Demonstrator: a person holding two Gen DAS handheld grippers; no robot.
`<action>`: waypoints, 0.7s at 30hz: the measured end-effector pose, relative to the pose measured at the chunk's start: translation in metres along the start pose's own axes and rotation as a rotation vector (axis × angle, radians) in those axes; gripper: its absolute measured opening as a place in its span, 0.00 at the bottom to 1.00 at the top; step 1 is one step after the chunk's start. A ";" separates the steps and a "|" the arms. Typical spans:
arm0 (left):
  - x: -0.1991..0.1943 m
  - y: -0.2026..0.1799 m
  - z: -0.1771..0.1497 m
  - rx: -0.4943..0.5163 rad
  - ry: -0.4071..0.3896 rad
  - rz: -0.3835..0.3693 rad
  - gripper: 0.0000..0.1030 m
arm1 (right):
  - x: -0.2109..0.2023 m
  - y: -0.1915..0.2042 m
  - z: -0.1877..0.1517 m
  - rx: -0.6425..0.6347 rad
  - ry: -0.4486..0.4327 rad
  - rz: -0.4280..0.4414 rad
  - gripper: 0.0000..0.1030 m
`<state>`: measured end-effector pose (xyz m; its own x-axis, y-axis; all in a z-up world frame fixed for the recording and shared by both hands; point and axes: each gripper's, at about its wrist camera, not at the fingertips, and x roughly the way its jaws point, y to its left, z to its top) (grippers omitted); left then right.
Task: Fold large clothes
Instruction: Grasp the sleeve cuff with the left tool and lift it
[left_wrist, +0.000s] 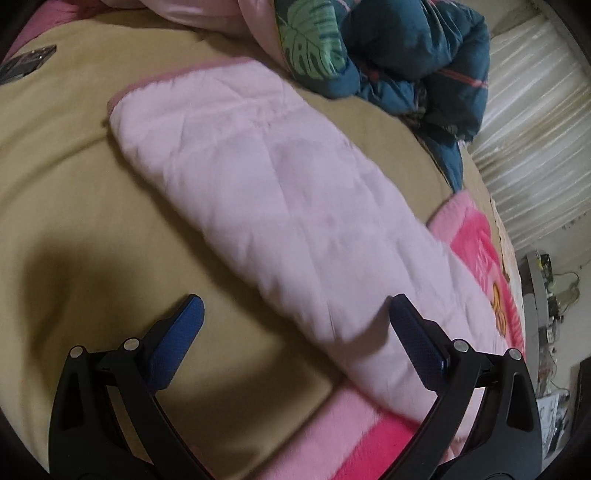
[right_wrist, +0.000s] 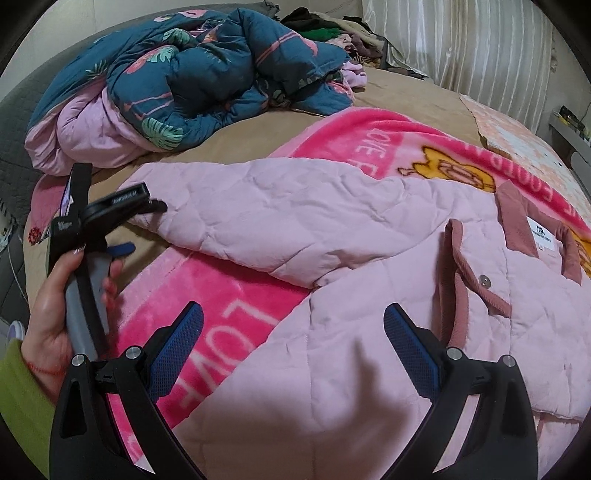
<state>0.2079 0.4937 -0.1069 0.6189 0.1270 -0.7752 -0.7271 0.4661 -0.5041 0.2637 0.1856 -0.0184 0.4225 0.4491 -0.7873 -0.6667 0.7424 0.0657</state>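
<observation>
A pale pink quilted jacket (right_wrist: 369, 332) lies flat on the bed, its dusty-pink collar and white label (right_wrist: 537, 236) at the right. One sleeve (right_wrist: 280, 210) stretches out to the left. In the left wrist view that sleeve (left_wrist: 280, 192) runs diagonally over the tan sheet, cuff at the upper left. My left gripper (left_wrist: 297, 310) hovers open over the sleeve's lower part, holding nothing. A hand (right_wrist: 48, 314) holds the left gripper (right_wrist: 138, 227) by the sleeve's cuff. My right gripper (right_wrist: 293, 317) stands open above the jacket's body, with nothing between its fingers.
A bright pink blanket (right_wrist: 207, 291) with "LOVE" lettering lies under the jacket on the tan sheet (left_wrist: 74, 184). A bunched teal comforter (right_wrist: 192, 77) with pink lining sits at the back left, and a pile of clothes (right_wrist: 332, 33) behind it. Curtains (right_wrist: 461, 48) hang behind.
</observation>
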 end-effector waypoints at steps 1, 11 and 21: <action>0.001 0.001 0.003 -0.010 -0.010 -0.001 0.91 | 0.000 -0.002 0.000 0.009 -0.004 0.005 0.95; 0.005 -0.005 0.025 0.030 -0.085 0.007 0.17 | -0.009 -0.015 -0.009 0.051 -0.027 -0.019 0.95; -0.064 -0.054 0.024 0.141 -0.241 -0.070 0.09 | -0.042 -0.049 -0.023 0.134 -0.061 -0.049 0.95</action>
<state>0.2146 0.4813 -0.0204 0.7310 0.2870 -0.6191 -0.6423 0.5958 -0.4822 0.2650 0.1188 -0.0030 0.4922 0.4368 -0.7530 -0.5578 0.8223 0.1124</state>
